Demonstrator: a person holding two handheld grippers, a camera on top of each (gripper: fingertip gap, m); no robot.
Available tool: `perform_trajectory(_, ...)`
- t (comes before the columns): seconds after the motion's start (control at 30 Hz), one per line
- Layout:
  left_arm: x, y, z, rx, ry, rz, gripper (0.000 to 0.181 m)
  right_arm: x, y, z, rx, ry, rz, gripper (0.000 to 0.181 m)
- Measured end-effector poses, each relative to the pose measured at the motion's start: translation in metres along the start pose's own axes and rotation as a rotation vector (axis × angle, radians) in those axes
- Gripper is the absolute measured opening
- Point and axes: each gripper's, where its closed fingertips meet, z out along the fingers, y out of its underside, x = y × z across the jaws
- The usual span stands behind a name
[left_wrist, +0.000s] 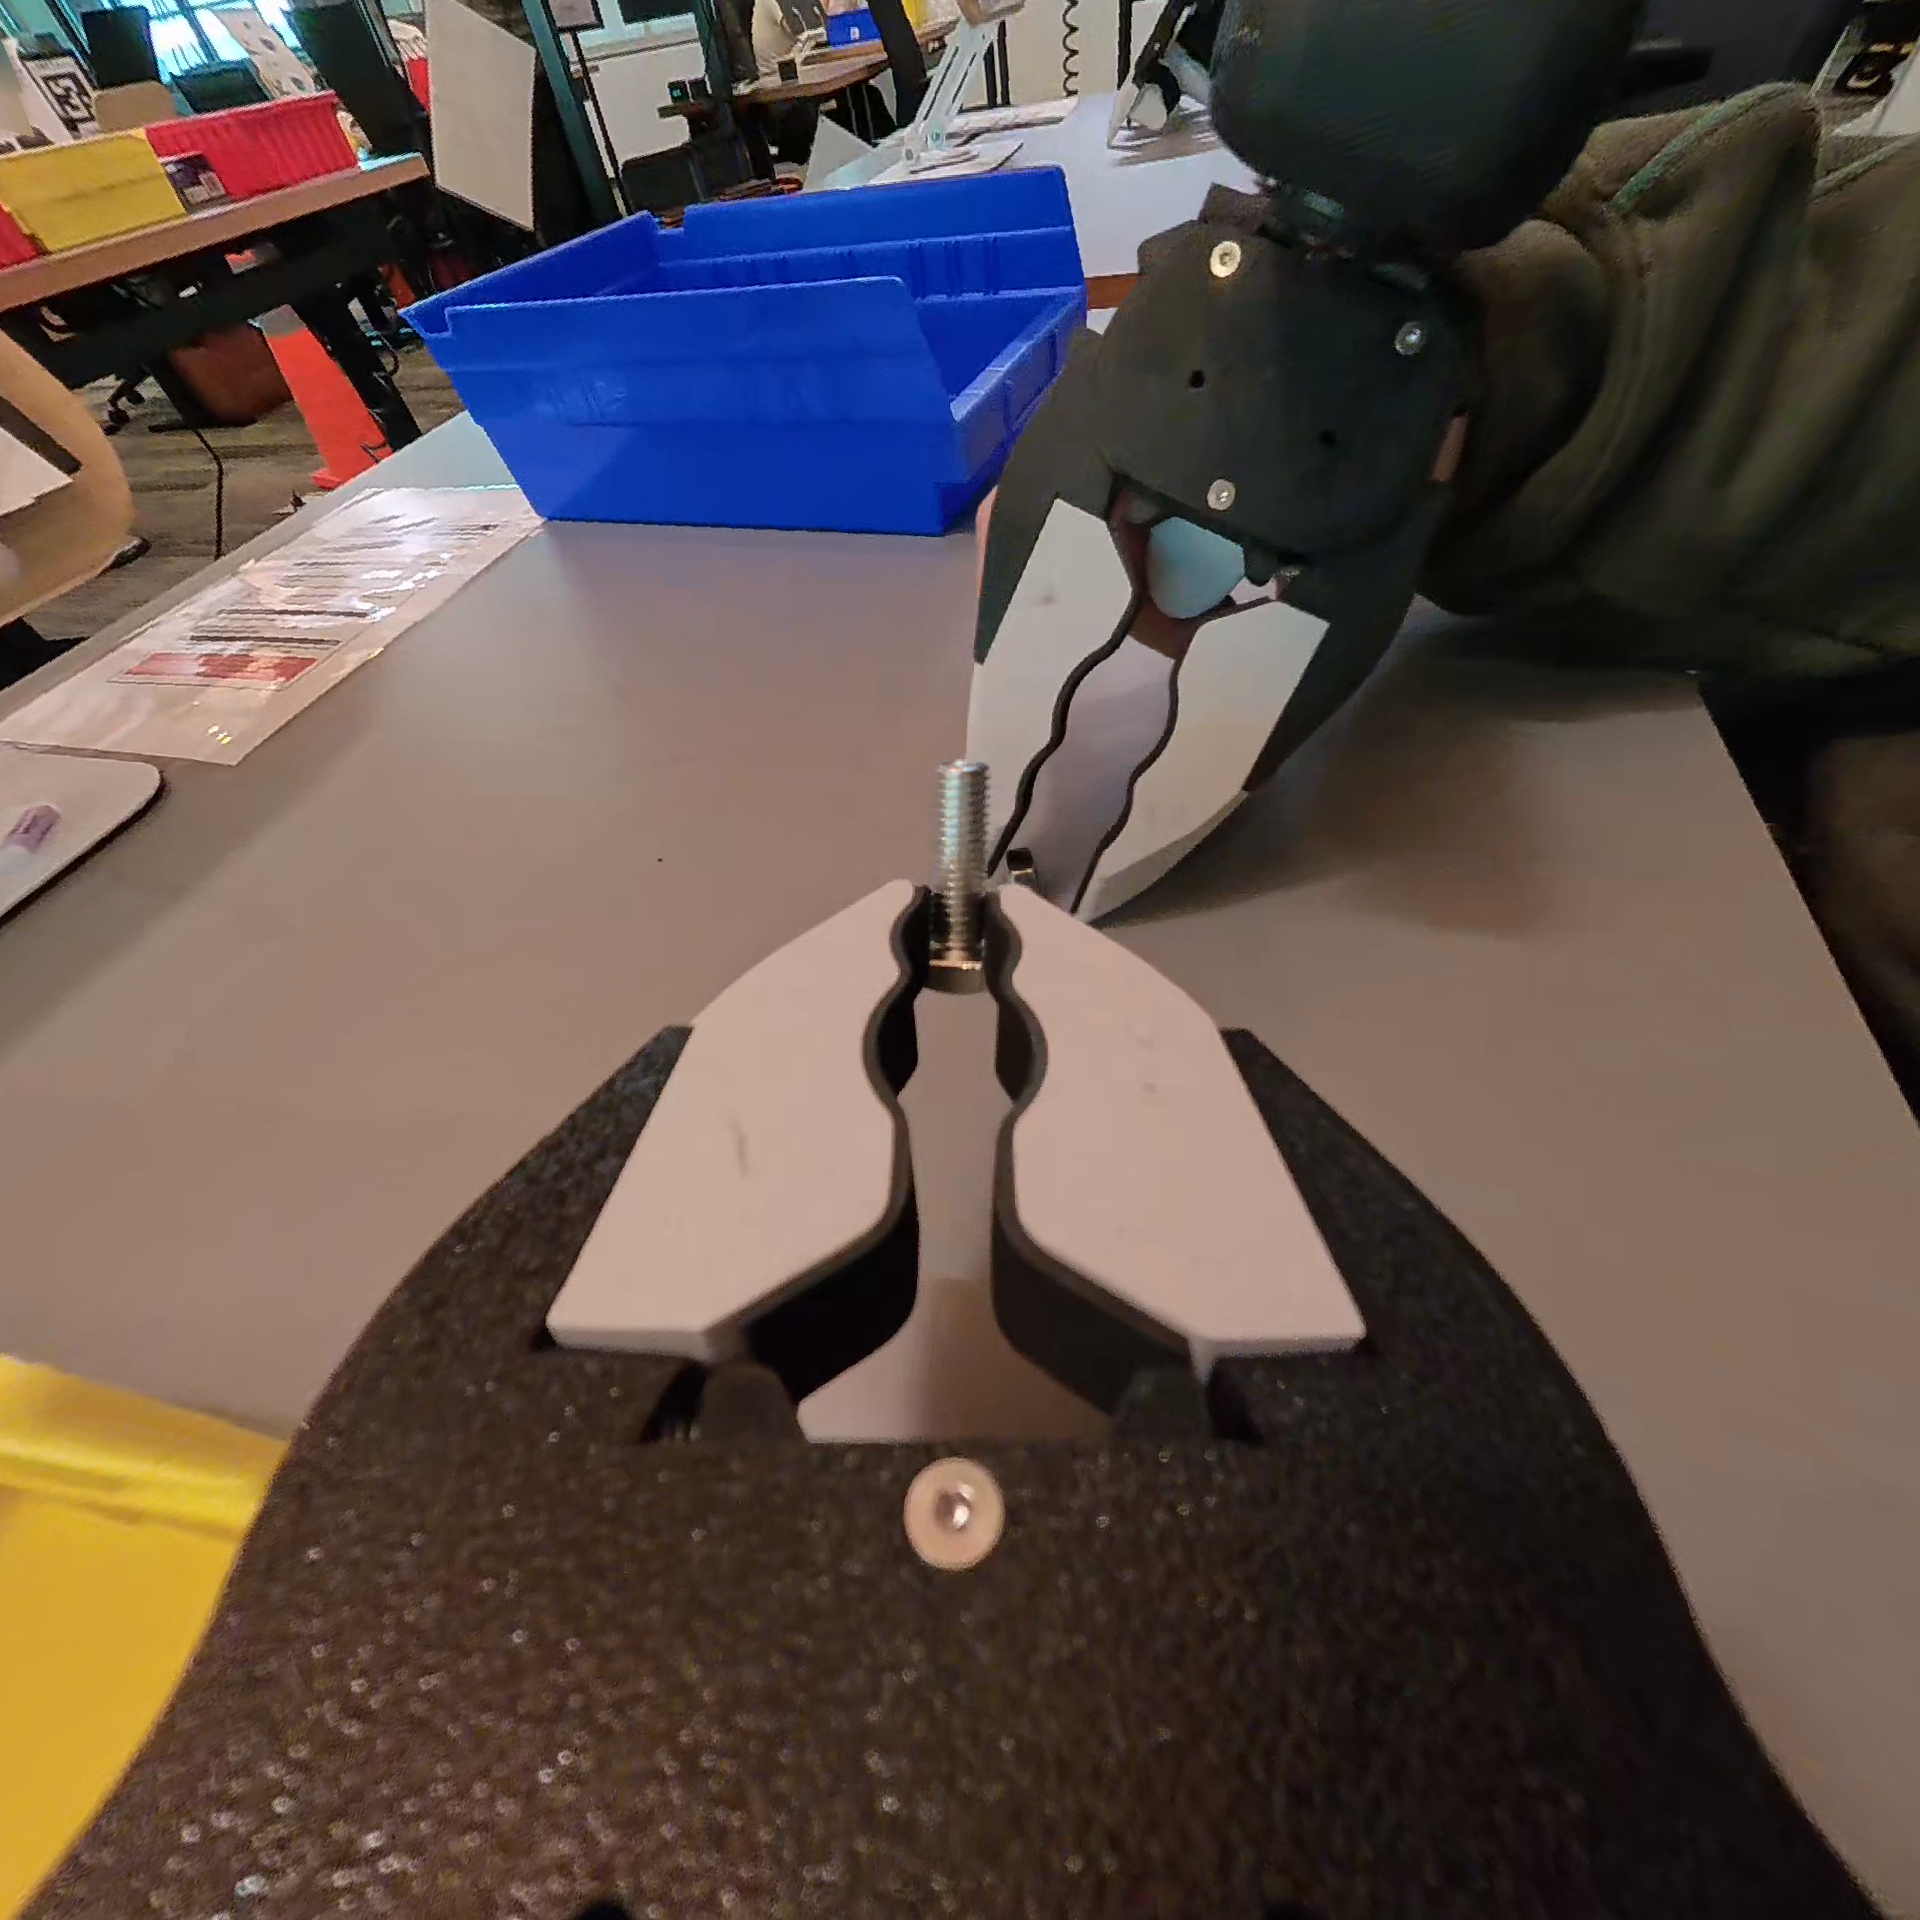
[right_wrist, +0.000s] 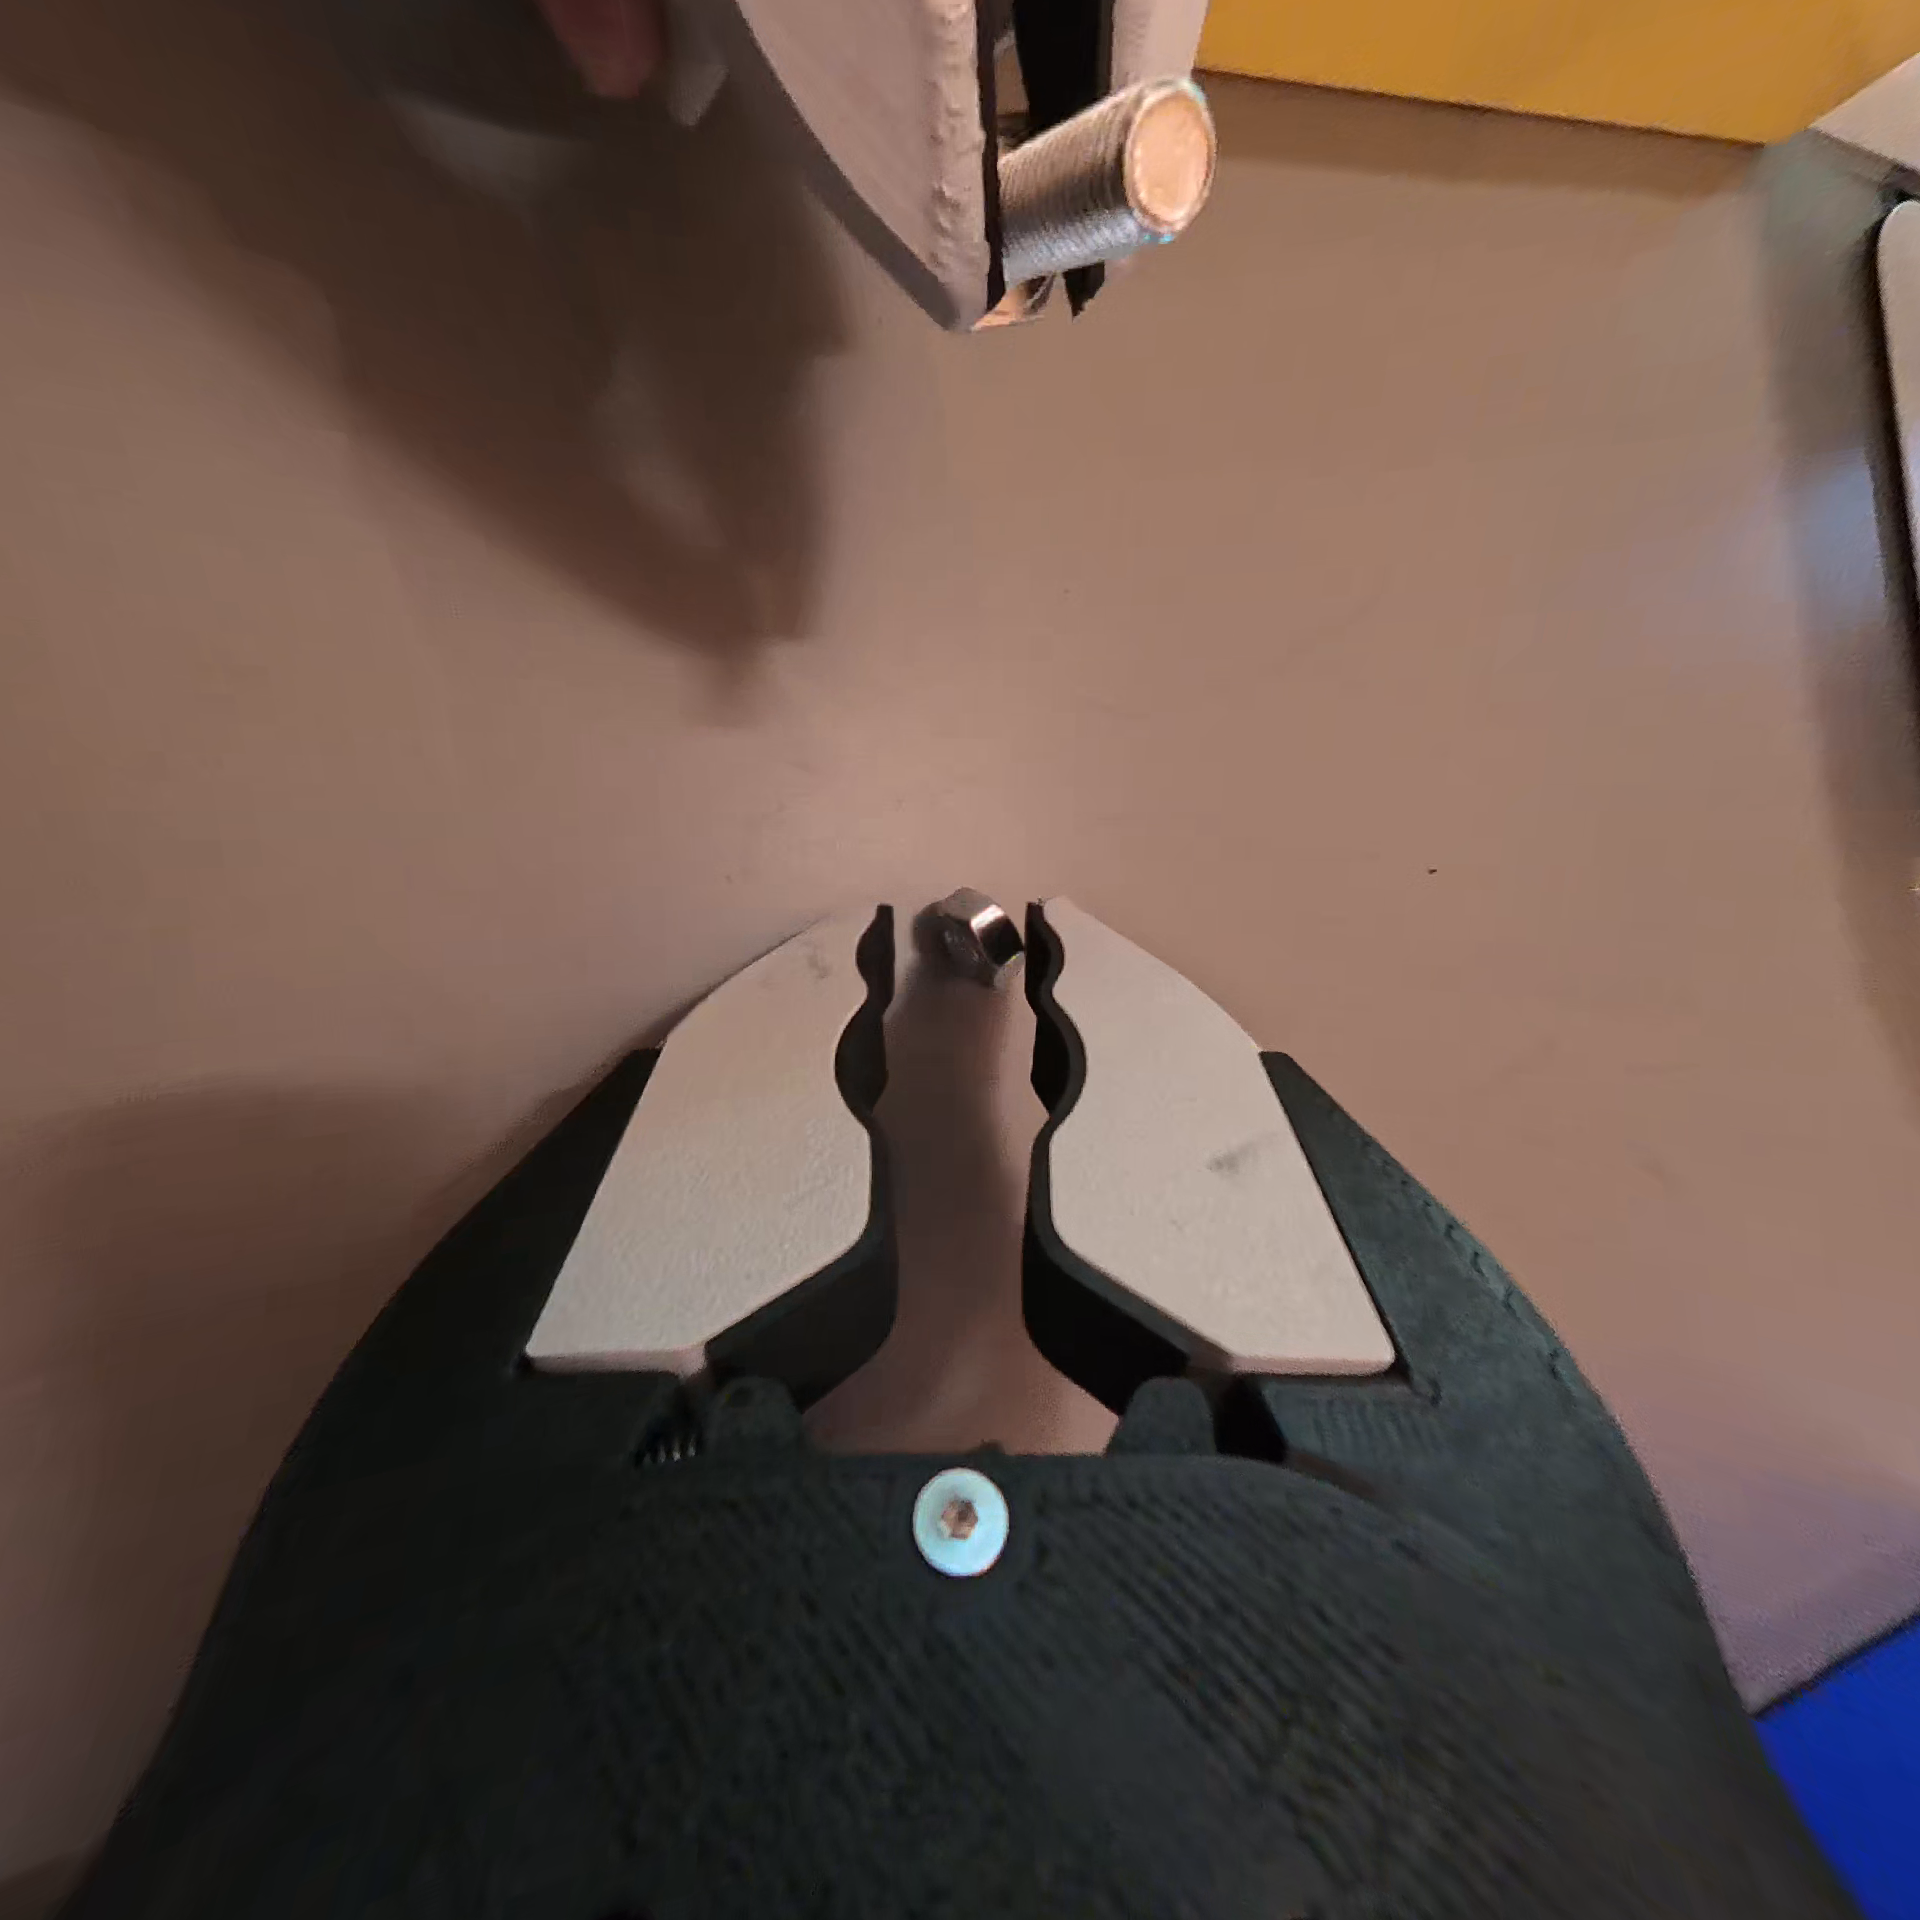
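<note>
1. My left gripper (left_wrist: 956, 940) is closed on a bolt (left_wrist: 961, 831) — the tips pinch it low on the shank, with the dark head (left_wrist: 956, 971) sitting just behind them in the first notch of the jaws.
2. In the left wrist view the bolt stands upright, long axis vertical, threaded end up and clear of the gripper; below it is the grey tabletop (left_wrist: 520, 883).
3. My right gripper (right_wrist: 956, 935) is partly open, with a narrow gap at the tips. A small metal nut (right_wrist: 966, 943) lies between them on the tabletop (right_wrist: 1351, 623), close to the right-hand finger (right_wrist: 1132, 1049). I cannot tell whether it touches that finger; the other finger is clearly apart from it, so nothing is gripped.
4. The nut looks tipped on its side, but it is too small for me to read which way its hole faces.
5. In the right wrist view the bolt (right_wrist: 1101, 187) appears at the top, its flat threaded end turned towards the camera, well apart from the nut.
6. Beyond the grippers sits a blue bin (left_wrist: 748, 364); a yellow bin (left_wrist: 104, 1558) is at the near left edge, and a laminated sheet (left_wrist: 291, 613) lies to the left.
</note>
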Motion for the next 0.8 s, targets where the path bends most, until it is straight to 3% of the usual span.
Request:
perform_trajectory(0.27,-0.001,0.001,-0.003,0.002,0.004,-0.020,0.009,0.007,0.000,-0.017,-0.005,-0.043,0.155,0.036)
perform_trajectory(0.37,-0.001,0.001,-0.003,-0.001,0.003,-0.020,0.009,0.008,-0.007,-0.016,0.018,-0.004,0.112,0.018)
perform_trajectory(0.57,0.000,0.001,-0.003,-0.005,0.007,-0.023,0.009,0.006,-0.006,-0.008,0.017,0.000,0.115,0.000)
perform_trajectory(0.8,0.000,0.001,-0.002,-0.008,0.010,-0.028,0.009,0.021,-0.004,-0.003,0.021,-0.017,0.155,0.001)
